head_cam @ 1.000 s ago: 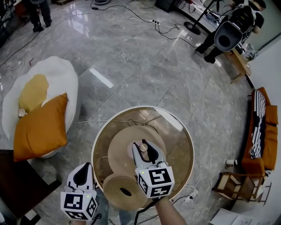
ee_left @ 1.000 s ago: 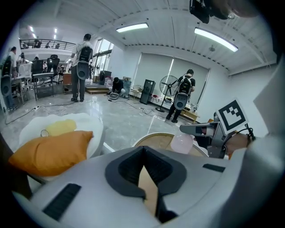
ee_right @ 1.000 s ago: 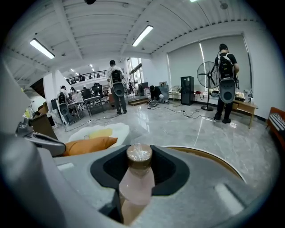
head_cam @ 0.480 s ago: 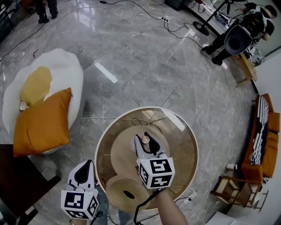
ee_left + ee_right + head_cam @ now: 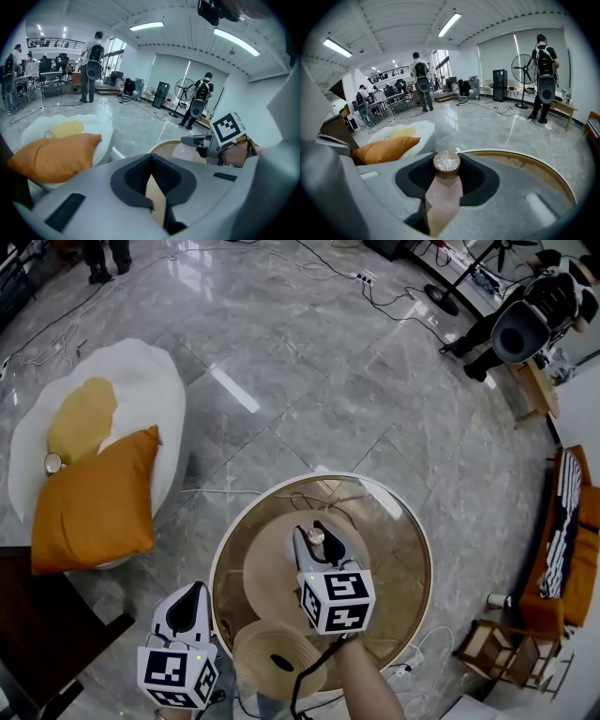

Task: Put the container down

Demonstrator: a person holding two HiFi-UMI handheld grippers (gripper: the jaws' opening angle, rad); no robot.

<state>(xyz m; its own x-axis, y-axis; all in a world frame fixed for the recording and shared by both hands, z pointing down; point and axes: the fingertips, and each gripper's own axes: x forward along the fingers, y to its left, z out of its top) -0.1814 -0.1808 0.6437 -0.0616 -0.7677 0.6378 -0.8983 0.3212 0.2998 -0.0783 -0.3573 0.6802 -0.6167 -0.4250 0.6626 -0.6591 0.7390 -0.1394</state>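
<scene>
Above round glass table (image 5: 398,532), pink container (image 5: 444,187) tight between right tongs (image 5: 316,532); left tongs (image 5: 198,590) closed, empty.

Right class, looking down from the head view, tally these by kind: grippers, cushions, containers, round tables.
Grippers: 2 (left gripper, right gripper)
Cushions: 2 (orange cushion, yellow cushion)
Containers: 1 (container, held in the right gripper)
Round tables: 1 (round table)
Total: 6

Open studio hall: marble floor (image 5: 309,381), standing fan (image 5: 524,69) (crew (image 5: 544,79) wearing backpack rigs)
</scene>
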